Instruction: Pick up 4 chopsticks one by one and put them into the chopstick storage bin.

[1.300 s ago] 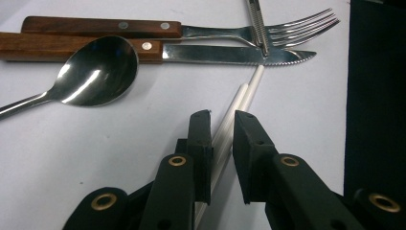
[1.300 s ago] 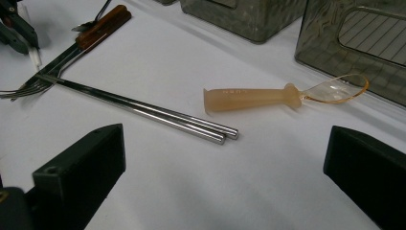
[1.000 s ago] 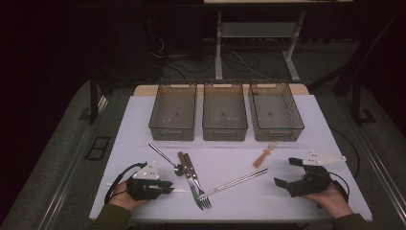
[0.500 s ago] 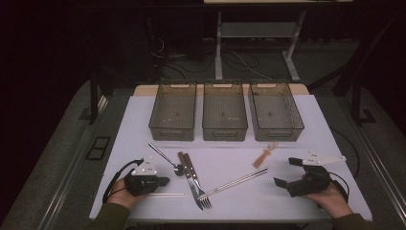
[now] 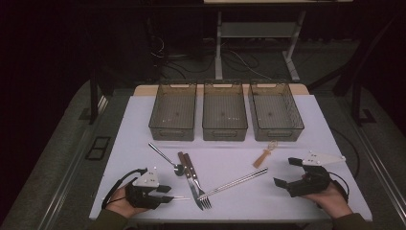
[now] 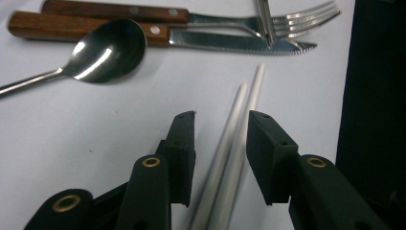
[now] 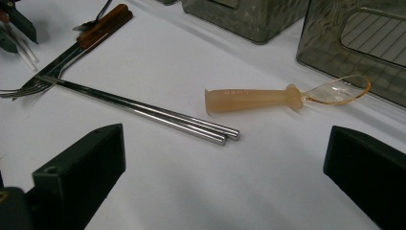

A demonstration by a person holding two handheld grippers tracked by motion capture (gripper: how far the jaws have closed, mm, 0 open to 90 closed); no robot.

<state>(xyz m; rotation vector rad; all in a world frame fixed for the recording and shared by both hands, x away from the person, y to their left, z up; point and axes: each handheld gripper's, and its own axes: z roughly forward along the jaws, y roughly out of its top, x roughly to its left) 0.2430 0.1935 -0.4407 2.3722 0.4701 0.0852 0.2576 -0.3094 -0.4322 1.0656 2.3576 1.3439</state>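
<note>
left gripper lies low at the near left of the table, its jaws parted around a pair of pale chopsticks that run between them on the cloth; the left gripper view shows a small gap on each side, so they straddle the sticks rather than pinch them. just past the chopstick tips lie a knife and a fork with wooden handles, side by side, and a spoon whose bowl rests against the knife handle. a second, steel chopstick pair lies across the fork tines and slants off to the right. right gripper rests at the near right, held wide apart with nothing between its jaws; ahead of it in the right gripper view lie the steel pair's ends and, just beyond, a small amber spoon. farthest off, three bins stand in a row across the table.
</note>
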